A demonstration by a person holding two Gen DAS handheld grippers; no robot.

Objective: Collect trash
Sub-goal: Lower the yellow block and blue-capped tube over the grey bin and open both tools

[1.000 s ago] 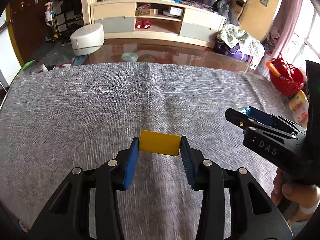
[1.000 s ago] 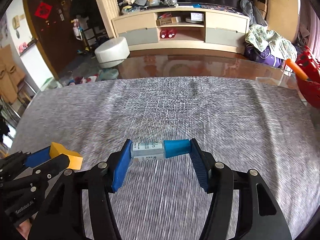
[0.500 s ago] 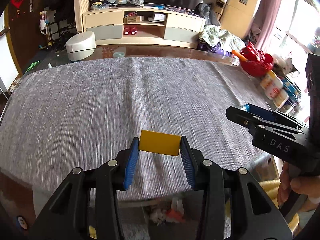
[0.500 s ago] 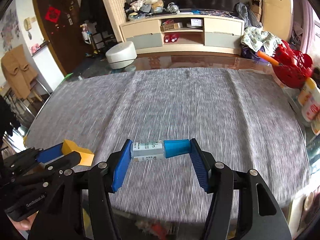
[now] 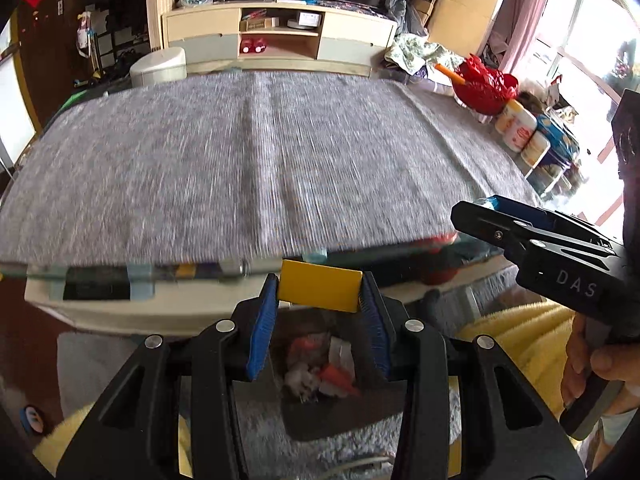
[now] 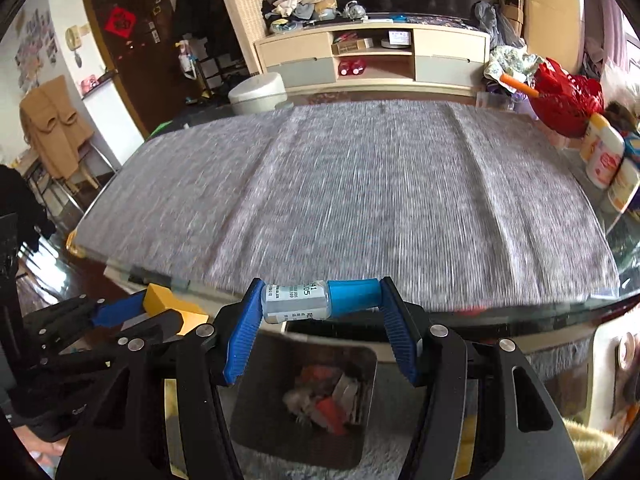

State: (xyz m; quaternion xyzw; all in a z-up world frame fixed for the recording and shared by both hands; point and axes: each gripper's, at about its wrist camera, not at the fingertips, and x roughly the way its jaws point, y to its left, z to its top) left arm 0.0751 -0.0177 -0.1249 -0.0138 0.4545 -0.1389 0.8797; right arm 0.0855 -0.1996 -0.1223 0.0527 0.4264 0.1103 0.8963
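My left gripper [image 5: 319, 294] is shut on a flat yellow block [image 5: 320, 285]. It hangs past the table's near edge, above a grey trash bin [image 5: 316, 416] on the floor that holds red and white scraps. My right gripper [image 6: 320, 300] is shut on a small bottle [image 6: 298, 302] with a white label and a blue cap. It hangs over the same bin [image 6: 268, 420]. The right gripper shows at the right of the left wrist view [image 5: 476, 216]. The left gripper with its yellow block shows at the lower left of the right wrist view [image 6: 160, 308].
The table under a grey cloth [image 5: 260, 160] lies ahead of both grippers, its glass edge [image 5: 120, 270] just beyond the fingers. A red basket [image 5: 486, 90] and several bottles [image 5: 518, 128] stand at its right end. Yellow fabric [image 5: 516, 328] lies by the bin.
Both grippers have drawn back from over the cloth, past the table's near edge, and stand above the bin. Each keeps its object.
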